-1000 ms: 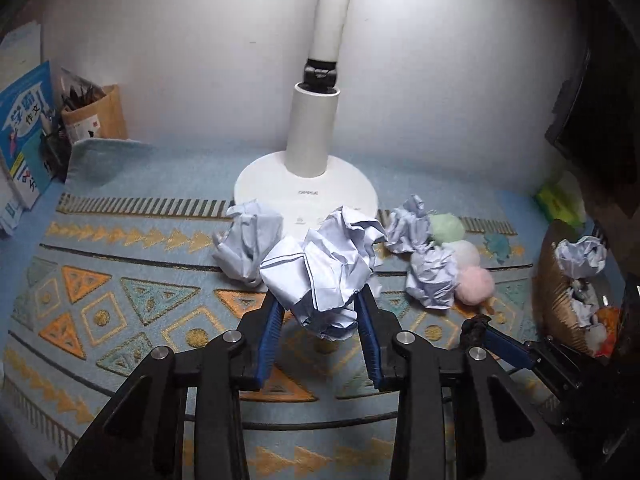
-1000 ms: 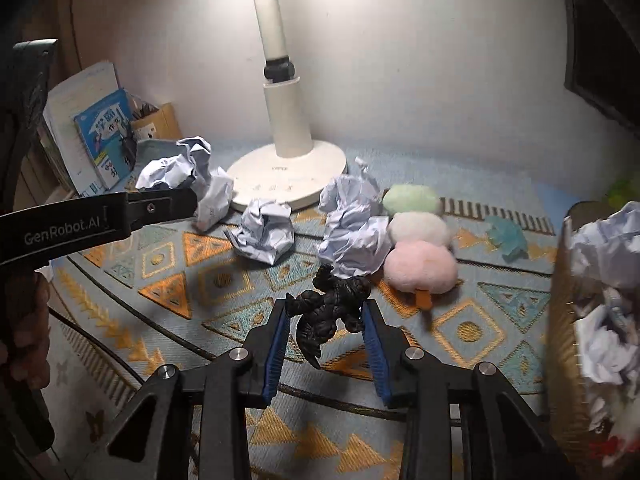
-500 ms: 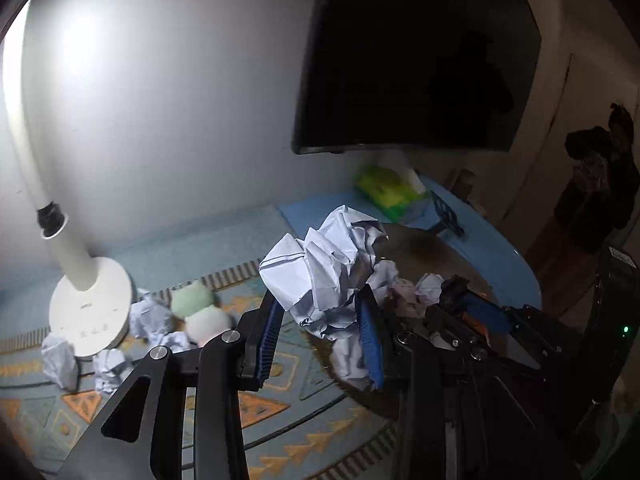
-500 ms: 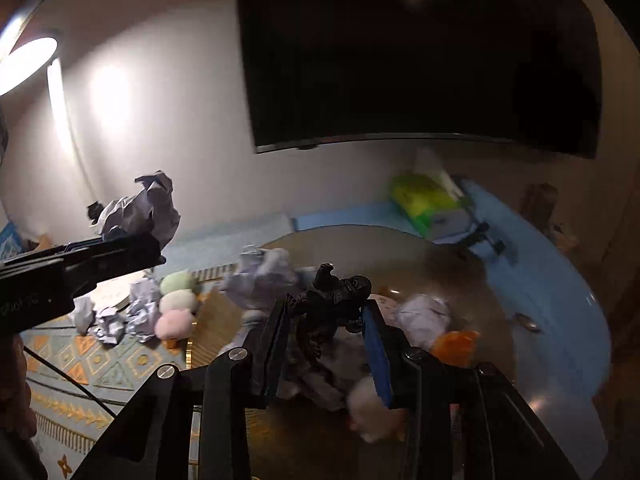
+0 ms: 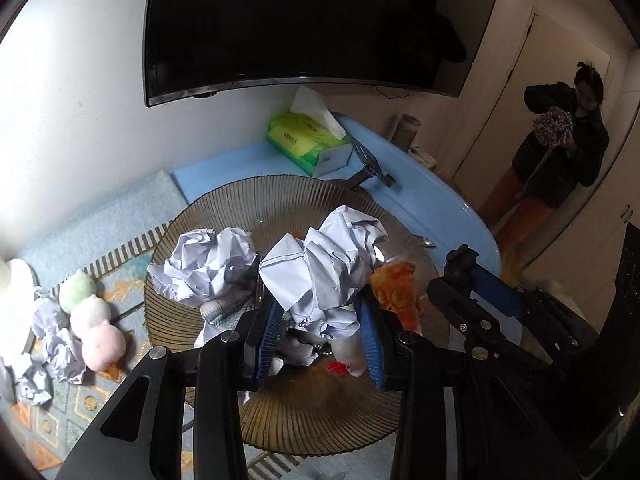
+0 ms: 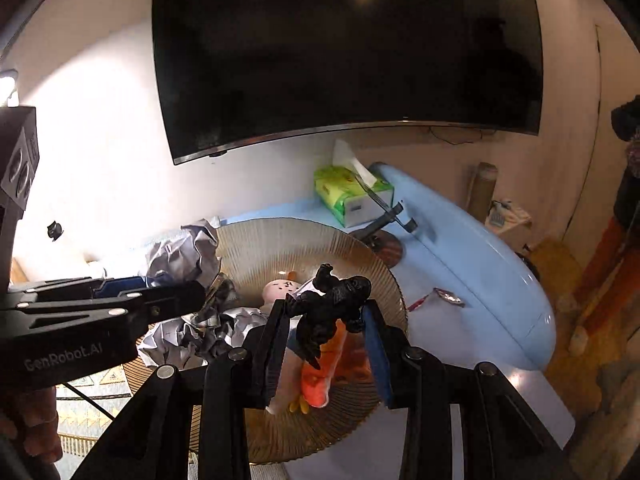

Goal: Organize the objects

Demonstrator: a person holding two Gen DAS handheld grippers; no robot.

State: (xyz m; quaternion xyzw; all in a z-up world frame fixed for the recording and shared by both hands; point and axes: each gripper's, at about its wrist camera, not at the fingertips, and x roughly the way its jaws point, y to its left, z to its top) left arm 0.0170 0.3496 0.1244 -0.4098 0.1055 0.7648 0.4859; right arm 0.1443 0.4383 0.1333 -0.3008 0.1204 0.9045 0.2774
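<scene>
My left gripper (image 5: 320, 340) is shut on a crumpled white paper ball (image 5: 324, 264), held over a wide ribbed brown bowl (image 5: 280, 196). The bowl holds another paper ball (image 5: 208, 268) and an orange plush toy (image 5: 396, 292). My right gripper (image 6: 326, 344) is shut on a small black gorilla figure (image 6: 330, 312), also above the bowl (image 6: 260, 240), over the orange plush (image 6: 320, 376). The left gripper (image 6: 108, 300) shows at the left of the right wrist view with its paper ball (image 6: 184, 256). The right gripper's fingers (image 5: 492, 292) show at the right of the left wrist view.
A green tissue pack (image 5: 308, 140) and a black phone stand (image 5: 368, 164) sit on the blue table behind the bowl. Pastel plush balls (image 5: 92, 320) and loose paper balls (image 5: 56, 344) lie on the patterned mat at left. A dark screen (image 5: 312, 20) hangs above. A person (image 5: 560, 152) stands at far right.
Both grippers swung right from the mat by the lamp to above the brown bowl, each keeping its hold; over the last half second they came lower and closer to the bowl.
</scene>
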